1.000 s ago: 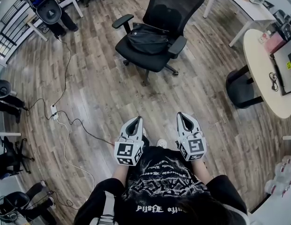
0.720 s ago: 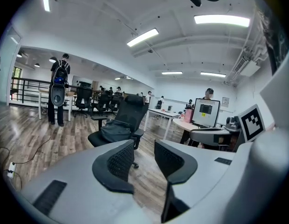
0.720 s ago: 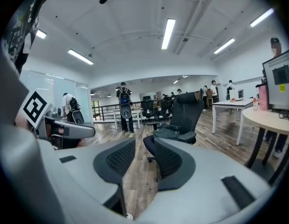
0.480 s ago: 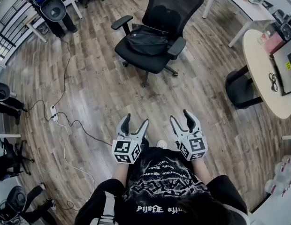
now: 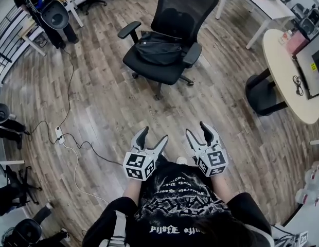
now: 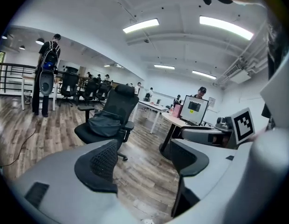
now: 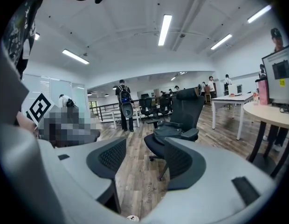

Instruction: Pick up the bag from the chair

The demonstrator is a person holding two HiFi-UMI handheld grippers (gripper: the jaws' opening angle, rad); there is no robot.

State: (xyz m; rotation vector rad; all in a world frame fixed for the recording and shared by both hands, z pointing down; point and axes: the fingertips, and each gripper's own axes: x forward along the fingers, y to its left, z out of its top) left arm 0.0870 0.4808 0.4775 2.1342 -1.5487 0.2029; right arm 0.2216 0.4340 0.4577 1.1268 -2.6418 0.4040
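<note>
A black bag (image 5: 158,49) lies on the seat of a black mesh office chair (image 5: 176,13) at the top centre of the head view, well ahead of me. Both grippers are held close to my body, far short of the chair. My left gripper (image 5: 154,134) is open; its jaws have just been opening, with nothing between them. My right gripper (image 5: 197,128) is also open and empty, its jaws having just opened. The left gripper view shows the bag (image 6: 105,123) beyond the spread pads (image 6: 105,161). In the right gripper view the bag (image 7: 168,130) shows on the chair (image 7: 189,104).
A round table (image 5: 288,81) with a black base (image 5: 262,94) stands at the right. A white desk (image 5: 252,4) is at the top right. A cable (image 5: 72,138) and power strip (image 5: 59,134) lie on the wood floor at the left. A person (image 5: 54,12) stands top left.
Both grippers went from shut to wide open. They and the camera have shifted a little toward the chair.
</note>
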